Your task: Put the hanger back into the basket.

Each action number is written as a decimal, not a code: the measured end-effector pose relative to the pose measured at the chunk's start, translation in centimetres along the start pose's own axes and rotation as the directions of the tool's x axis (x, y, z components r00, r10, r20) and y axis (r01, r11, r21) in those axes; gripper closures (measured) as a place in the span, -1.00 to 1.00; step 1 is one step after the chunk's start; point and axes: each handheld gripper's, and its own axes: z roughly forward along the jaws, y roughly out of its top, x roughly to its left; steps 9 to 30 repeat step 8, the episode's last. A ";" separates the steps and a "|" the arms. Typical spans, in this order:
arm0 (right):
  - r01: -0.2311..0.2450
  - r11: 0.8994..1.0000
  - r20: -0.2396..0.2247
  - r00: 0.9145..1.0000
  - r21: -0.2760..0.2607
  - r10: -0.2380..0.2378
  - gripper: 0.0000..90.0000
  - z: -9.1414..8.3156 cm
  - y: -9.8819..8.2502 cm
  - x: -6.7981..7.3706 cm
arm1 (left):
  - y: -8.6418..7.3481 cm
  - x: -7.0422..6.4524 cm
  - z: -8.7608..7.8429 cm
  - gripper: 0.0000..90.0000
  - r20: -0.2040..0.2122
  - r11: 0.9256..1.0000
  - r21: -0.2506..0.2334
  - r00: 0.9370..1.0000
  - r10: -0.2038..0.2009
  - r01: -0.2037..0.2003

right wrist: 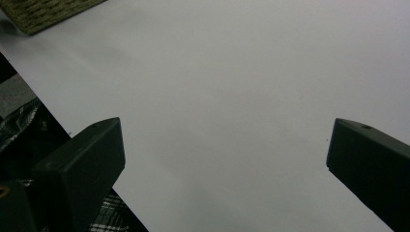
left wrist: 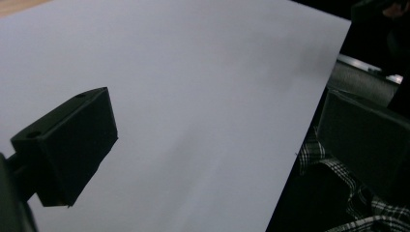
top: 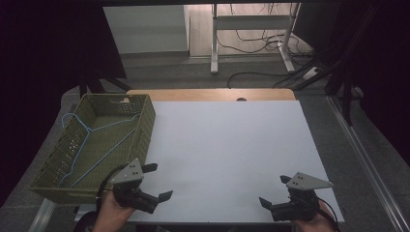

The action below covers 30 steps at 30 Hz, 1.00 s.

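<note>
High view: both grippers waited low at the table's point(top: 227, 140) near edge.
Left gripper point(top: 159, 182): fingers spread, empty.
Right gripper point(top: 274, 191): fingers apart, empty.
Basket point(top: 48, 186): held a blue hanger point(top: 92, 129), likely awaiting pickup.

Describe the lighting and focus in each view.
High view: dim room, the white table sheet is the brightest area, the surroundings fall to black; the green basket and its blue hanger stay legible. Left gripper view: the near fingers are soft and dark, and the sheet shades grey toward the bottom. Right gripper view: even grey light, fingers blurred.
</note>
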 end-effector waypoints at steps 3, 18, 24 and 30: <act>0.004 1.000 0.007 1.000 0.008 -0.004 -1.00 0.1 -0.3 0.2 | -0.5 -0.5 1.4 -0.99 0.014 0.999 0.038 1.000 0.013 -0.013; 0.006 1.000 0.014 1.000 0.018 -0.006 -1.00 0.5 -0.8 0.0 | -1.1 -1.0 2.8 -1.00 -0.018 0.989 0.125 0.997 0.077 -0.074; 0.006 1.000 0.014 1.000 0.018 -0.006 -1.00 0.5 -0.8 0.0 | -1.1 -1.0 2.8 -1.00 -0.018 0.989 0.125 0.997 0.077 -0.074; 0.006 1.000 0.014 1.000 0.018 -0.006 -1.00 0.5 -0.8 0.0 | -1.1 -1.0 2.8 -1.00 -0.018 0.989 0.125 0.997 0.077 -0.074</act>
